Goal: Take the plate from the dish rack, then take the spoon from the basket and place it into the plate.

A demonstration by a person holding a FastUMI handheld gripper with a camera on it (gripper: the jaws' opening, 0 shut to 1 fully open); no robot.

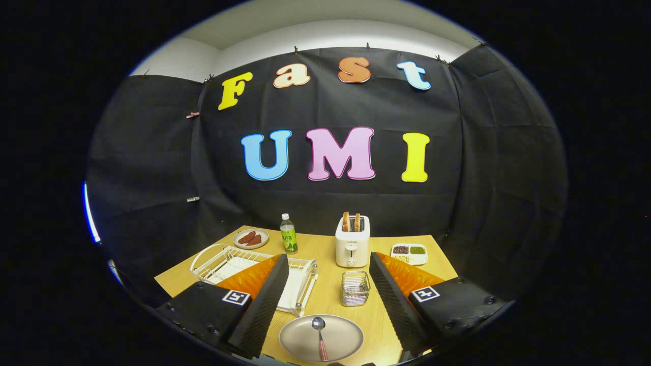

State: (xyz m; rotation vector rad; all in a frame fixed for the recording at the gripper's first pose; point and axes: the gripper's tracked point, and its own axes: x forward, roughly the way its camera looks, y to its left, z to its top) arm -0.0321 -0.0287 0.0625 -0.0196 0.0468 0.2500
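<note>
On the near edge of the table (325, 244), between my spread fingers, I see the plate (321, 338) lying flat with the spoon (320, 337) resting in it, bowl toward the far side and striped handle pointing back at me. My gripper (329, 290) is wide apart and holds nothing; its left finger (264, 305) and right finger (394, 300) stand either side of the plate without touching it.

Just beyond the plate, a little to the right, sits the small wire basket (355, 288), upright. To the left, partly hidden behind my left finger, is the white dish rack (229, 262); I cannot tell what, if anything, sits in it.

Farther back, near the middle, a white toaster (352, 243) stands with two slices of toast (351, 222) sticking up from its slots. Left of it is a green-labelled bottle (288, 234), upright, and left of that a small dish (250, 238) with reddish-brown pieces on it. At the far right, a white divided tray (409, 253) holds dark and green fillings in separate compartments.
</note>
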